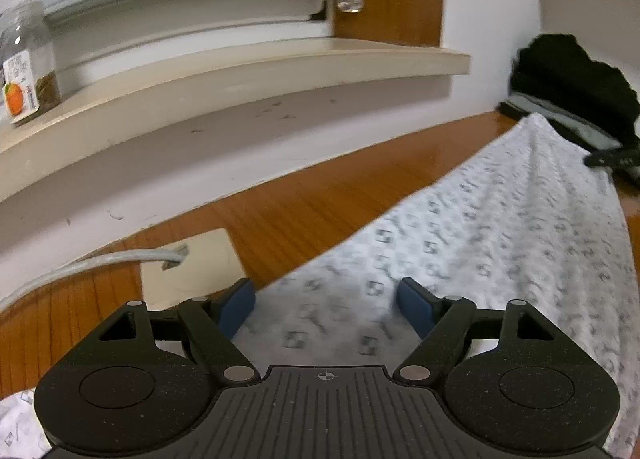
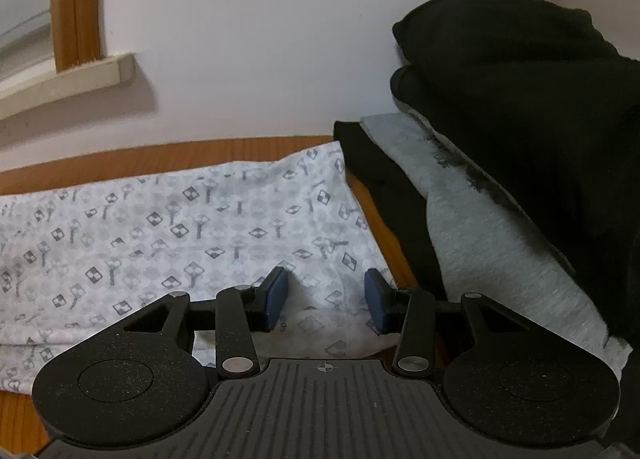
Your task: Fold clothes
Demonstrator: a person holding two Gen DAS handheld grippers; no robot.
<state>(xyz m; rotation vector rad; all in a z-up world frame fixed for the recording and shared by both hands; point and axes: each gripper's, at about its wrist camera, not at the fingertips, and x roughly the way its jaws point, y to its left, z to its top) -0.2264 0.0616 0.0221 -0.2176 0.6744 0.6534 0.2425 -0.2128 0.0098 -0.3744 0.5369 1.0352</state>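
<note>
A white garment with a grey diamond print [image 1: 500, 227] lies spread across the wooden table [image 1: 304, 207]. My left gripper [image 1: 326, 305] hovers open over its near left edge, blue pads apart with cloth showing between them. In the right wrist view the same printed garment [image 2: 180, 227] stretches away to the left. My right gripper [image 2: 326, 299] is open over the garment's near right corner, with a raised fold of cloth between the pads. Nothing is gripped by either one.
A stack of folded clothes, black [image 2: 520, 107] on top of grey [image 2: 480, 219], sits at the right against the white wall. A window sill [image 1: 240, 71] carries a glass jar [image 1: 26, 63]. A grey cable [image 1: 80, 265] enters a cream plate [image 1: 192, 271] on the table.
</note>
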